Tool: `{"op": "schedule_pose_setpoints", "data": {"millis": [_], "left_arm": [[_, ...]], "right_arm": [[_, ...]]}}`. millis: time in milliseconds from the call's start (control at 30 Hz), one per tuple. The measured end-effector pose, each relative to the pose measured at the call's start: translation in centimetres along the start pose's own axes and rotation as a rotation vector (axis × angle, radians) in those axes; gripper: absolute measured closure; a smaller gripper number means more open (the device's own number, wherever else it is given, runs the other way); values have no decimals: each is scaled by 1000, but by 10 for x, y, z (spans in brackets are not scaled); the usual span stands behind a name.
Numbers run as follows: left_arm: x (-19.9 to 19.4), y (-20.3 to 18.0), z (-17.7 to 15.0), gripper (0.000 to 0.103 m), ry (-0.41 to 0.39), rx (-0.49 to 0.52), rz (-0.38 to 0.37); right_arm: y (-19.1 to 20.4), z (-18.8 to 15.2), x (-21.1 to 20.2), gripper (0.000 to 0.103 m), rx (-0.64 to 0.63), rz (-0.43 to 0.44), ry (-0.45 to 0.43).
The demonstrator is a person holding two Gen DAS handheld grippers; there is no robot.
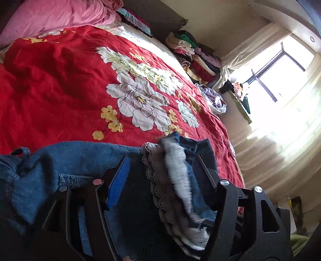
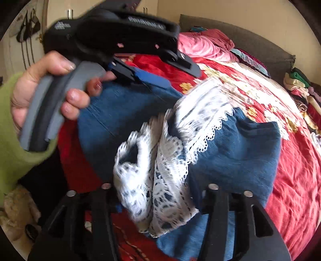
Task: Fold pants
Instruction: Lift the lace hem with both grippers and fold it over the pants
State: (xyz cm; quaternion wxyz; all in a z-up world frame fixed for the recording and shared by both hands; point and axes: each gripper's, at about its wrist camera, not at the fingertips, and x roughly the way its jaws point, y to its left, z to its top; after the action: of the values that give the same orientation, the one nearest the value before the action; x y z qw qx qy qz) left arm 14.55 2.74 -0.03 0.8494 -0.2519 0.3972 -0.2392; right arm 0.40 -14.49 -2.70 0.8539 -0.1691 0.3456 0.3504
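The pants [image 1: 76, 158], blue denim with white lace trim [image 2: 160, 180], lie bunched at the near edge of the bed, on the red floral bedspread [image 1: 60, 80]. On my left wrist view, the left tool [image 1: 160, 162] has its two fingers spread wide, with denim and lace lying in the gap between them; the fabric there is motion-blurred, and I cannot see either finger pressing it. On my right wrist view, the right tool [image 2: 160, 192] shows only the bases of its fingers; the lace covers the tips, so I cannot tell whether it is clenched or released. The same view shows the left tool from the side, gripped by a hand [image 2: 48, 90] in a green sleeve, its blue finger pad just above the denim. The lower part of the pants is cut off by the frame edge. A pink quilt [image 1: 60, 16] and stacked clothes [image 1: 190, 54] lie at the far side of the bed.
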Motion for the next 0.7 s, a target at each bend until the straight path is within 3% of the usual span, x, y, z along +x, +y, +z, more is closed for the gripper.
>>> {"op": "schedule_pose_setpoints", "data": {"millis": [200,400,467,533,567,633,700], "left_arm": [[14,4,-5,41,34,-5,2],[42,3,4,39,96,2,18],[54,1,6,46,122,13,59],[62,1,7,77,128,10,84],[64,1,7,79,130,10,95],[65,-6,9,92,128,31,120],[54,-21,11,94,100,90,110]], "right_arm": [[-5,-7,-38,36,12,79,-92],[-23,-17,-63,36,58,58,-110],[-30,-24,-66,36,86,28,-100],[-48,-25,-60,36,126,9,-92],[-54,-27,-57,36,153,-12,-77],[-66,-32,-47,36,186,-59,-24],[-78,-40,-35,36,226,-120,49]]}}
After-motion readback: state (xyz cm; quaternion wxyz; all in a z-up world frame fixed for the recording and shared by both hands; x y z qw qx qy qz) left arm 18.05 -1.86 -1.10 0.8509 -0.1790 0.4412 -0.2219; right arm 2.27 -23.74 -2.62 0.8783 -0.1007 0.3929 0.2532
